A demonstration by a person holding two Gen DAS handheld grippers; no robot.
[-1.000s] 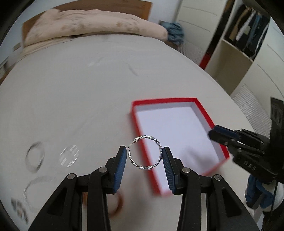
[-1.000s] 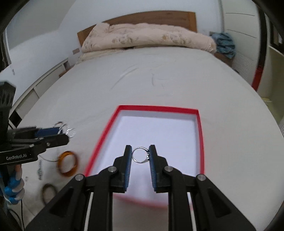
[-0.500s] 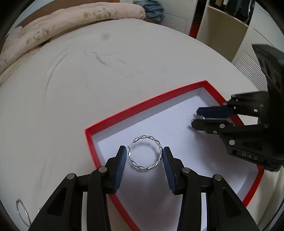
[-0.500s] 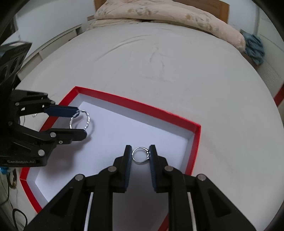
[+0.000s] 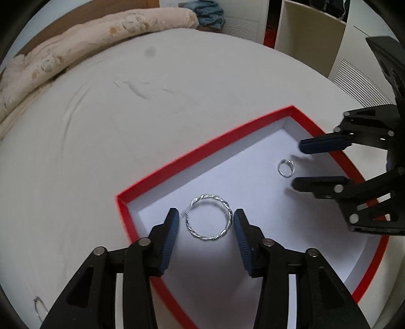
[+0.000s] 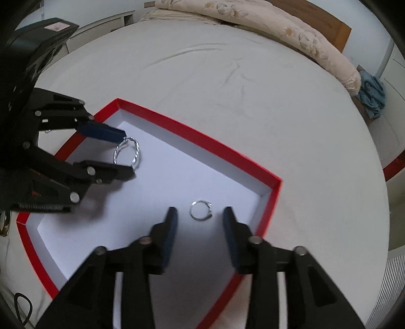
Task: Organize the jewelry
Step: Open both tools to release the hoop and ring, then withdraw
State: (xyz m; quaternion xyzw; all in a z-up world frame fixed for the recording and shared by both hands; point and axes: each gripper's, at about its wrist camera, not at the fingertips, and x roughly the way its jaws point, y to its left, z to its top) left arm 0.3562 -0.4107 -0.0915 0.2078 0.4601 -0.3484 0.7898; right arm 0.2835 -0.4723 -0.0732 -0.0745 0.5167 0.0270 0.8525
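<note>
A shallow red box [image 5: 202,149] with a white floor lies on the bed. My left gripper [image 5: 206,220] hangs over its near left corner, jaws opening. A twisted silver hoop [image 5: 208,220] sits between the pads, with a thin gap on each side. Over the box's right end, my right gripper [image 6: 200,215] is also opening. A small silver ring [image 6: 201,213] lies on the white floor between its fingers, clear of both. Each wrist view shows the other hand: the right gripper [image 5: 297,164] with the ring [image 5: 286,168], the left gripper [image 6: 127,154] with the hoop [image 6: 126,153], above the box [image 6: 202,131].
White bedsheet [image 5: 126,126] surrounds the box. A pink quilt [image 5: 101,33] and a blue cloth [image 5: 210,15] lie at the headboard, with open shelves [image 5: 303,38] beyond. A thin silver ring [image 5: 38,308] and a gold bangle [image 6: 3,222] lie on the sheet left of the box.
Both grippers moved over the red box and came down. Both pairs of jaws widened: the small ring left the right pads and lies on the floor, and the hoop sits loose.
</note>
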